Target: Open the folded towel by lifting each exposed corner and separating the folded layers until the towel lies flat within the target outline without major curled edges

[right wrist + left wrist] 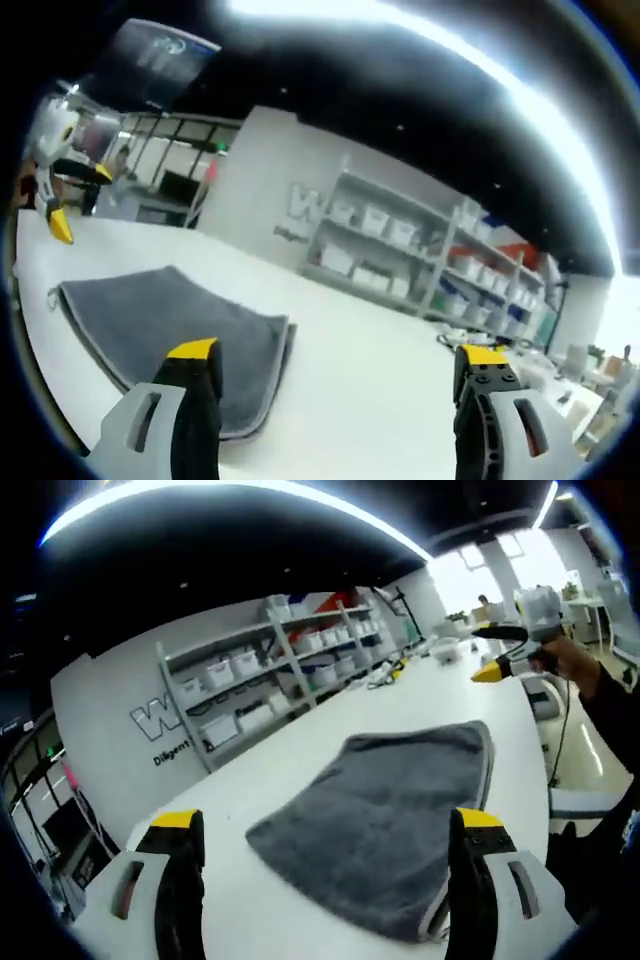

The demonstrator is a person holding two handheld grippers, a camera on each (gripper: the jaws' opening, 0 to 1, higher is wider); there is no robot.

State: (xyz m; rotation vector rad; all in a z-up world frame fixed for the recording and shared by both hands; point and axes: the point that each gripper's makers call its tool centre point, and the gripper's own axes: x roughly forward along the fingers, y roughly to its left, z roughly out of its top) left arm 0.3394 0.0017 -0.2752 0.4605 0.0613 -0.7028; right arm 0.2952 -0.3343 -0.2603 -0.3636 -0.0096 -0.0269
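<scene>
Grey plush folded towel [390, 820] flat on the white tabletop [290, 750], layered edge visible along its right side in left gripper view, pale trim showing at the near corner. Left gripper [325, 830] above the near edge of the table, yellow-tipped black-and-white jaws spread wide, nothing between them; right jaw overlapping the towel's near right corner in the picture, contact impossible to confirm, looks raised above it. Right gripper [500, 660] visible top right in left gripper view, held by a hand in a dark sleeve, in the air past the towel's far right corner, apart from the cloth. In right gripper view, right gripper [340, 365] also with jaws spread wide, empty, left jaw over the towel's [165, 320] near edge, right jaw over bare tabletop [380, 330]. Stacked folded layers visible at the towel's near corner in that view, small loop tag at the far left corner. Left gripper [60, 205] seen at far left of right gripper view, raised above the table beyond the towel; jaw spacing there too small and blurred to judge. Background: white wall with lettering and metal shelving with white storage bins [270, 670], small objects at the far end of the table [395, 670], probably cables or tools, too small to tell.
</scene>
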